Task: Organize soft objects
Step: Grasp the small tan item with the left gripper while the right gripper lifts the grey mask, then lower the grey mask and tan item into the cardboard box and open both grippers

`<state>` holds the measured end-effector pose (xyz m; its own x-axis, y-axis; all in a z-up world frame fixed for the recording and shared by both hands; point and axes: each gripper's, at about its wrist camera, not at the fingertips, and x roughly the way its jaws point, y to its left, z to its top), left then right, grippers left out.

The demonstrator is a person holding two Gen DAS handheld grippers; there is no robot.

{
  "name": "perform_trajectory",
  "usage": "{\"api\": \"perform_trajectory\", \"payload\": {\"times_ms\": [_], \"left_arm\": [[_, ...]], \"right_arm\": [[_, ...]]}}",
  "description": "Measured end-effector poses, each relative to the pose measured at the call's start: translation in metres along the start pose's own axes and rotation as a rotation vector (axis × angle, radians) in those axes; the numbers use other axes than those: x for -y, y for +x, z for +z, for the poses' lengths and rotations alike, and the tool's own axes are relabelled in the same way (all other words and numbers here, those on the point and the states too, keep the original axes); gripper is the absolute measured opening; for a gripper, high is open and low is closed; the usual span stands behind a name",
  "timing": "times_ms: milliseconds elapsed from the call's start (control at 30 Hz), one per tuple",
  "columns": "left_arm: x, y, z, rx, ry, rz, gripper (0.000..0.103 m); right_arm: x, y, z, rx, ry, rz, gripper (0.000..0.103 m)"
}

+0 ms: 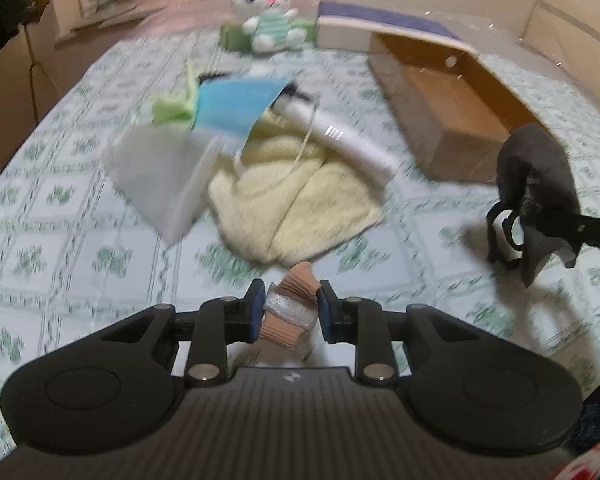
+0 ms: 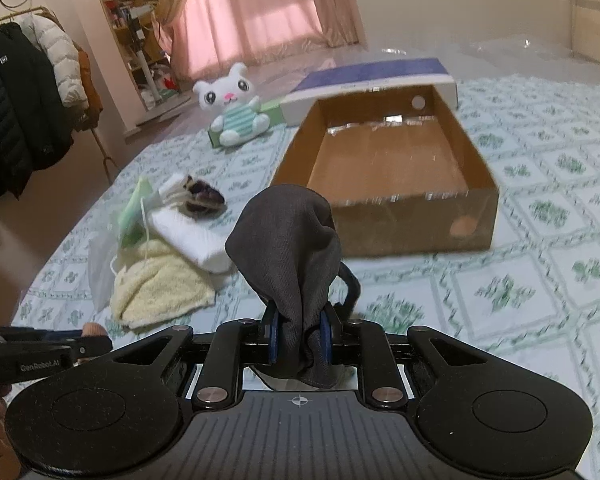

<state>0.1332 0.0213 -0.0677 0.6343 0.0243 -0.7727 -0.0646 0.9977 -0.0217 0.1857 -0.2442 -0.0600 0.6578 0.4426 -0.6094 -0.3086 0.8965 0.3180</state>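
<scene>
My left gripper (image 1: 290, 312) is shut on a small roll of beige bandage with a silver band (image 1: 288, 308), held above the bed. My right gripper (image 2: 298, 334) is shut on a dark grey cloth (image 2: 288, 240), which bunches up above the jaws; it also shows at the right of the left wrist view (image 1: 536, 188). A pile of soft things lies on the bed: a cream towel (image 1: 296, 204), a blue face mask (image 1: 236, 104), a white folded cloth (image 2: 192, 236) and a green mask (image 2: 134, 208). An open cardboard box (image 2: 384, 164) stands beyond the right gripper.
A white plush cat (image 2: 236, 108) sits on a green box at the far side of the bed. The bed has a green-patterned sheet (image 2: 520, 280). A clothes rack with jackets (image 2: 16, 108) stands at the left. A clear plastic bag (image 1: 160, 180) lies by the towel.
</scene>
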Motion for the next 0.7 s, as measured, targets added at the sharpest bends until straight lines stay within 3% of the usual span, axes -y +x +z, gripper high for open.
{"api": "perform_trajectory", "payload": {"times_ms": [167,400,700], "left_arm": [[0.023,-0.003,0.034,0.063,0.067,-0.049,0.025],[0.067,0.015,0.109,0.155,0.133,-0.130,0.025],[0.134,0.091,0.208,0.176,0.200,-0.194,0.025]], "right_arm": [[0.009,-0.009,0.027,0.053,-0.002,0.012,0.020],[0.029,-0.007,0.083,0.141,-0.005,-0.002,0.020],[0.079,0.059,0.152,0.124,0.042,-0.046,0.020]]}}
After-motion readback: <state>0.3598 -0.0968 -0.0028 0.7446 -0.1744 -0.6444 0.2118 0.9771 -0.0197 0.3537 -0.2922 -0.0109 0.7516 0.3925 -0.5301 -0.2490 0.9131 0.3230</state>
